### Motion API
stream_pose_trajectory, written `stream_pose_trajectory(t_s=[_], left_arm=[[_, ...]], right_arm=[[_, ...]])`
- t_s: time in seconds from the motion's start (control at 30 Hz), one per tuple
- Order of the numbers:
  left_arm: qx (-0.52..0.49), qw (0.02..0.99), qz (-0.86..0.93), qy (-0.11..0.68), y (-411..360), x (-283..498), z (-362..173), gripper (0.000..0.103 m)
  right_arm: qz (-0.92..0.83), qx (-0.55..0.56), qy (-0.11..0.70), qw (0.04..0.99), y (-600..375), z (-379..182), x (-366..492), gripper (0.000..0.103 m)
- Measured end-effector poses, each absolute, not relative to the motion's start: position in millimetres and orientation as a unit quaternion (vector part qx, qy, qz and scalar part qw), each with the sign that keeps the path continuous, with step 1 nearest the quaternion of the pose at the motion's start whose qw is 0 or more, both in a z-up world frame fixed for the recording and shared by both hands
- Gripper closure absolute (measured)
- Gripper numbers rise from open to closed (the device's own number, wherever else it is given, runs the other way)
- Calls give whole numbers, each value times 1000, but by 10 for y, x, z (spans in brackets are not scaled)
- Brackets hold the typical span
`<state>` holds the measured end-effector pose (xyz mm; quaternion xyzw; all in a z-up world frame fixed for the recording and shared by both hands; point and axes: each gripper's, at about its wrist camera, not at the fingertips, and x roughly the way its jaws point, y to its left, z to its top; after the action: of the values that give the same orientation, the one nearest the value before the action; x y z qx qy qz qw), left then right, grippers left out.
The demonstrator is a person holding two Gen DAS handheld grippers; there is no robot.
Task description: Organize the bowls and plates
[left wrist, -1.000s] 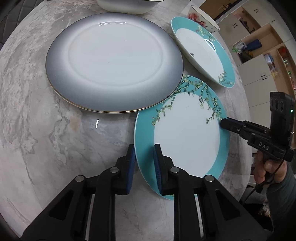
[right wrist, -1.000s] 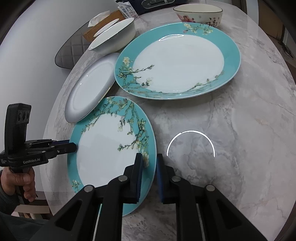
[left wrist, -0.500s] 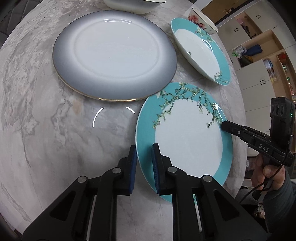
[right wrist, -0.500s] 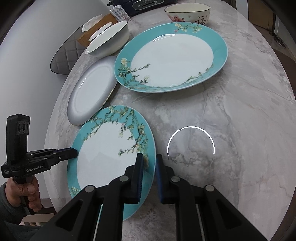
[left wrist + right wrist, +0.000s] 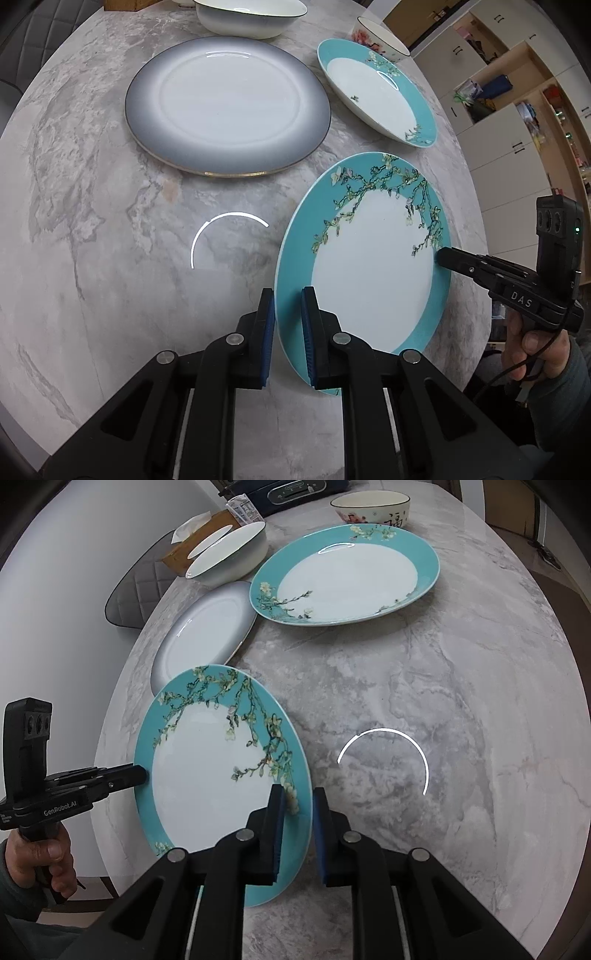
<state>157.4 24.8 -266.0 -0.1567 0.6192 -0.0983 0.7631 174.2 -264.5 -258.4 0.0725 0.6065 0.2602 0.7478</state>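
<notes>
A small teal plate with a blossom branch (image 5: 369,266) is held off the marble table by both grippers at opposite rims. My left gripper (image 5: 288,306) is shut on its near rim. My right gripper (image 5: 297,805) is shut on the other rim of the same plate (image 5: 207,775), and it also shows in the left wrist view (image 5: 443,258). A grey plate with a gold edge (image 5: 225,103) lies beyond. A larger teal plate (image 5: 376,88) lies at the far right, also seen in the right wrist view (image 5: 347,576).
A white oval bowl (image 5: 247,16) and a small flowered bowl (image 5: 373,507) stand at the table's far edge. A tissue box (image 5: 199,542) and a dark appliance (image 5: 291,487) sit behind them. Cabinets (image 5: 509,110) stand past the table's edge.
The small teal plate has risen off the table and moved away from the grey plate. Both grippers hold it as before and rose with it.
</notes>
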Motion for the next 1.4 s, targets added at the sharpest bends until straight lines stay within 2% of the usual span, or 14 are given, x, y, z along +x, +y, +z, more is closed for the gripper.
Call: stream_pose_trajectory(t_s=[0.43,1.2,1.4], left_arm=[[-160,754,-114,627,321,1221,-2480,91],[-153,741,-125,642,317,1275,-2996,91],[-169,741,-124,638,349,1271,-3011,89]], right_arm=[[209,95,633,739,-2634,-2411,1364,86],[186,61,638,745,-2519,-2788,1235,84],[185,50,638,746,-2473,-2784,1226,80]])
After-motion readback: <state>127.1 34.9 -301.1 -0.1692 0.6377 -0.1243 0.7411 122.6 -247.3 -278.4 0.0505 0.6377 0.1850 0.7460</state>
